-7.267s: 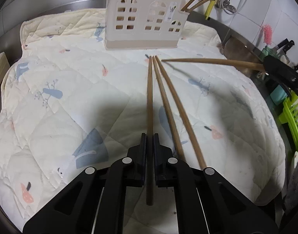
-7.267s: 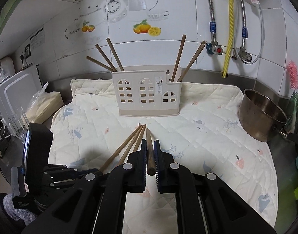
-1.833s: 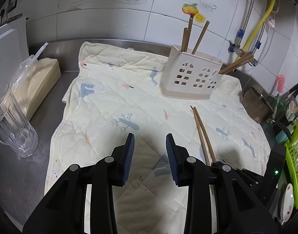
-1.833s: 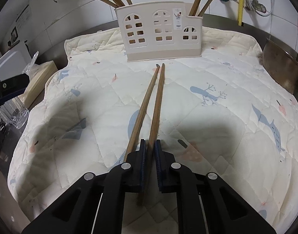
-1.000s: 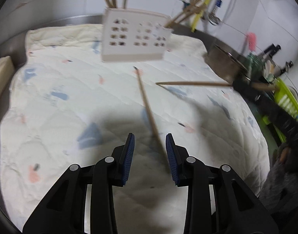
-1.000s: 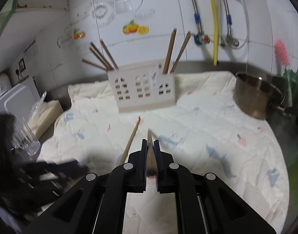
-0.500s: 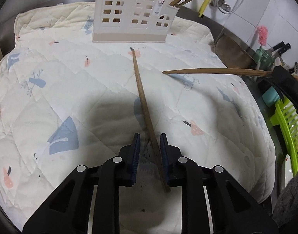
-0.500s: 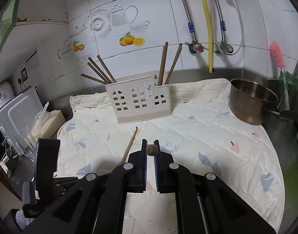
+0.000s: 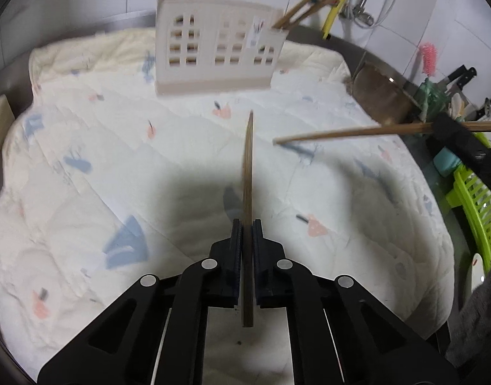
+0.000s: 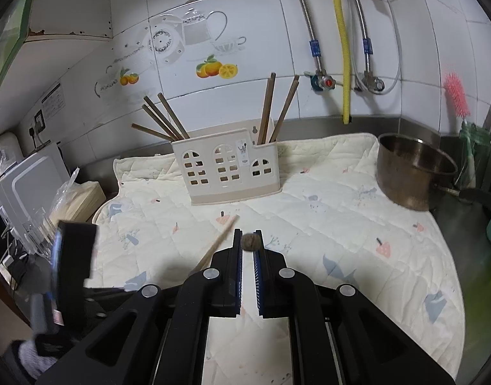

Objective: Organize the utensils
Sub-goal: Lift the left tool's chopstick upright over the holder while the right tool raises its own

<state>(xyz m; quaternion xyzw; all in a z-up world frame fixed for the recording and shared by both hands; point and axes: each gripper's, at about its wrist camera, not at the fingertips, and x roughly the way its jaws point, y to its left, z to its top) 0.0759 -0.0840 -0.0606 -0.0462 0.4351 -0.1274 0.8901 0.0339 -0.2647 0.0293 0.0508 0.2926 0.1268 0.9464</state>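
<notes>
My left gripper (image 9: 247, 224) has its fingers (image 9: 235, 240) closed on a long brown wooden chopstick (image 9: 248, 173), gripped near its thick end. The shaft runs forward over the cream quilted cloth with blue and pink prints (image 9: 85, 147) that covers the steel worktop (image 10: 451, 224). Its tip points toward the beige plastic utensil holder with window-shaped cut-outs (image 9: 213, 54) but stops short of it.

My right gripper (image 10: 248, 235) is closed on a second wooden chopstick (image 10: 249, 243), seen end-on between the fingers (image 10: 237, 256). In the left wrist view this stick (image 9: 351, 133) hangs level above the cloth, coming in from the right side.

The holder stands upright at the far side of the cloth, near the tiled wall. Four chopsticks (image 10: 163, 122) lean out of its left compartment and two chopsticks (image 10: 276, 110) stand in its right compartment. A round metal pot (image 10: 412, 173) sits on the worktop right of the cloth.
</notes>
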